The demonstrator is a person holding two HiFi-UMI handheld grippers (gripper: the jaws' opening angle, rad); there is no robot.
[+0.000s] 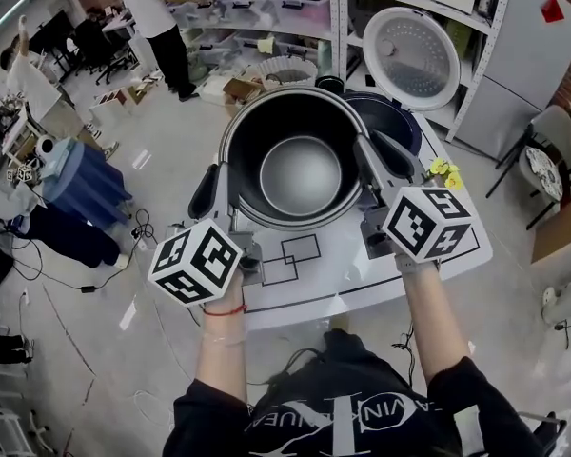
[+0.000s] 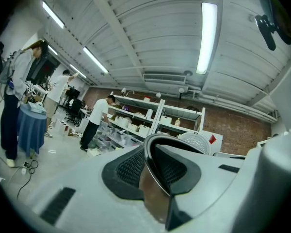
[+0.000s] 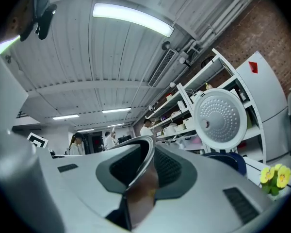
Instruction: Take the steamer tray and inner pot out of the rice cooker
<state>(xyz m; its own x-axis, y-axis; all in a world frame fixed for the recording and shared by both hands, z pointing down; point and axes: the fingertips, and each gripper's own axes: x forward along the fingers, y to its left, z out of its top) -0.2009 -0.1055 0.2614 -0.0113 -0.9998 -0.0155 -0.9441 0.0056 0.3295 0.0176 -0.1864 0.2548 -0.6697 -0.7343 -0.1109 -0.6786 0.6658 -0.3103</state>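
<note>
The inner pot (image 1: 300, 174) hangs in the air between the two grippers, mouth up and roughly level, already out of the rice cooker (image 1: 392, 122). The cooker stands on the far right of the surface (image 1: 347, 265) with its lid (image 1: 411, 57) swung up.

The left gripper (image 1: 219, 187) is clamped on the pot's left rim. In the left gripper view the thin metal wall (image 2: 155, 188) runs straight up between the two dark pads, one pad inside the pot and one outside. The right gripper (image 1: 373, 165) grips the opposite rim in the same way, and the right gripper view shows the wall (image 3: 140, 188) pinched between its pads. The two grips face each other across the pot's width, so each hand carries about half the load and neither is nearer than the other.

The coming move turns on where the pot sits relative to the cooker and the surface. The pot is near and left of the cooker and clear of its opening. It is over the bare part of the surface, where black outlines (image 1: 300, 252) are marked. Setting it down looks like a straight lowering, with both hands kept level so the rim does not twist in the pads. Small yellow flowers (image 1: 443, 170) lie just right of the right gripper and should be kept clear of.

I cannot pick out the steamer tray in any view.
</note>
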